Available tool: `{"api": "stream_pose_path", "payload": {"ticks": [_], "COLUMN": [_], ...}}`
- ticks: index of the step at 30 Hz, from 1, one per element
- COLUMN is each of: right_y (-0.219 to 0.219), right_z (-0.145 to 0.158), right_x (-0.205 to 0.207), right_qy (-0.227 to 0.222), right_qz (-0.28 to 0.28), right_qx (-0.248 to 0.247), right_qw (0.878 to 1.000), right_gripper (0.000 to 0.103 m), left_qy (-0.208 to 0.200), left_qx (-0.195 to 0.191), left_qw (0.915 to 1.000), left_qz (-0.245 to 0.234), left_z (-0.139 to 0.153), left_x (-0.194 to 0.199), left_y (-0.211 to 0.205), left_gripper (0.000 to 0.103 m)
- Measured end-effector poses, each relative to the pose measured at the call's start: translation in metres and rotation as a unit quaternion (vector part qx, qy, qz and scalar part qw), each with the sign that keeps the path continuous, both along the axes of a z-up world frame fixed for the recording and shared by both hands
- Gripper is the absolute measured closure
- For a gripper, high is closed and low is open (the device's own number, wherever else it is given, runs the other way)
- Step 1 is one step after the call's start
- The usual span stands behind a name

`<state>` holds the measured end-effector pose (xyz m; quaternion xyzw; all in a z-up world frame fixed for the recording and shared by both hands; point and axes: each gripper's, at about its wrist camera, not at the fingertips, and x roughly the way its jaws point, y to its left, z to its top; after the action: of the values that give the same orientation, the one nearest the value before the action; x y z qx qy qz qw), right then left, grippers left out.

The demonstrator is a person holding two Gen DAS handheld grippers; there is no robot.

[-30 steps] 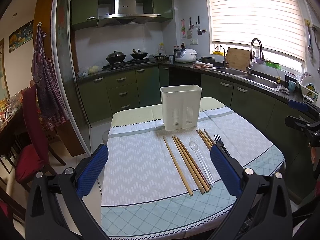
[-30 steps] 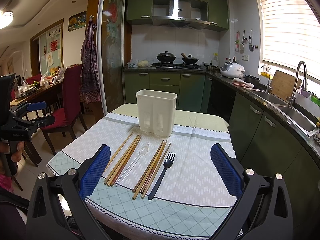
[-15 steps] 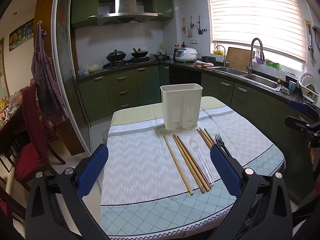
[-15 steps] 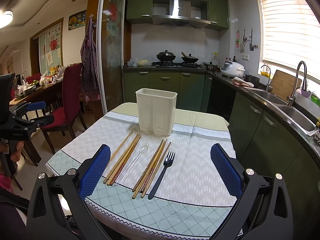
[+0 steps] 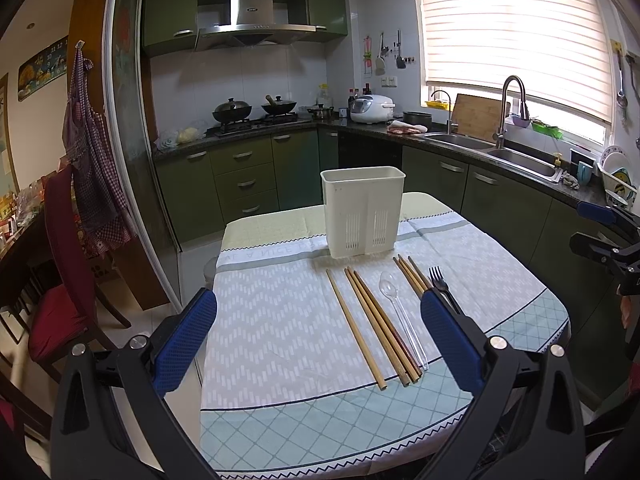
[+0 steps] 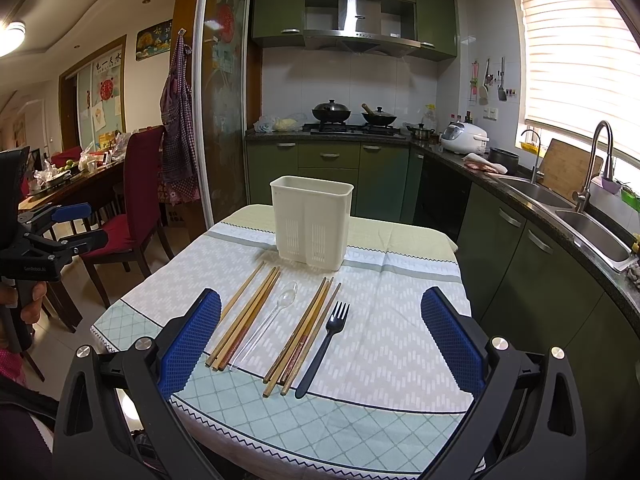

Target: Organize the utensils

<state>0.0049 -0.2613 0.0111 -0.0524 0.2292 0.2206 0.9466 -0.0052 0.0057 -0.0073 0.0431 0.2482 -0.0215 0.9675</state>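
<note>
Before the white utensil caddy point(image 6: 311, 222) lie chopsticks point(image 6: 248, 316), a clear spoon point(image 6: 266, 324) and a black fork point(image 6: 324, 346); your left gripper point(image 5: 318, 334) and right gripper point(image 6: 320, 334) hover spread wide, holding nothing.

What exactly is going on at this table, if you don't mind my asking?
A person holds a two-finger gripper in each hand, about to sort utensils. The left gripper and right gripper both hover open and empty at the table's near edge. Wooden chopsticks, a clear plastic spoon and a black fork lie on the tablecloth before the upright white utensil holder. Nothing is picked up yet.
</note>
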Motion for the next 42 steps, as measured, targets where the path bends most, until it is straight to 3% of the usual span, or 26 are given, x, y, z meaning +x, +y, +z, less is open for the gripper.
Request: {"api": "stream_pose_path", "payload": {"ticks": [19, 26, 32, 35, 38, 42], "right_y": [0.0, -0.002, -0.006, -0.015, -0.025, -0.034], "right_z": [0.001, -0.025, -0.045, -0.062, -0.074, -0.075], "right_x": [0.0, 0.012, 0.053, 0.086, 0.118, 0.137], "right_qy": [0.002, 0.016, 0.088, 0.158, 0.221, 0.236], "right_qz": [-0.001, -0.006, -0.016, -0.021, -0.026, -0.054], "right_qx": [-0.001, -0.015, -0.033, -0.011, 0.023, 0.024], "right_qw": [1.0, 1.0, 0.995, 0.987, 0.975, 0.97], "right_gripper": [0.004, 0.004, 0.004, 0.004, 0.004, 0.012], "left_qy": [0.0, 0.015, 0.102, 0.151, 0.206, 0.258], "left_qx": [0.001, 0.001, -0.014, -0.019, -0.027, -0.041], "left_qw": [1.0, 0.9999, 0.9945, 0.9878, 0.9775, 0.9636], "left_qz": [0.001, -0.002, -0.02, -0.032, -0.039, -0.055], "left_z": [0.0, -0.006, -0.024, -0.039, -0.058, -0.075], "left_x": [-0.001, 0.005, 0.053, 0.085, 0.121, 0.158], "left_y": [0.0, -0.003, -0.015, -0.028, -0.046, -0.07], "left_gripper": [0.006, 0.006, 0.006, 0.006, 0.006, 0.006]}}
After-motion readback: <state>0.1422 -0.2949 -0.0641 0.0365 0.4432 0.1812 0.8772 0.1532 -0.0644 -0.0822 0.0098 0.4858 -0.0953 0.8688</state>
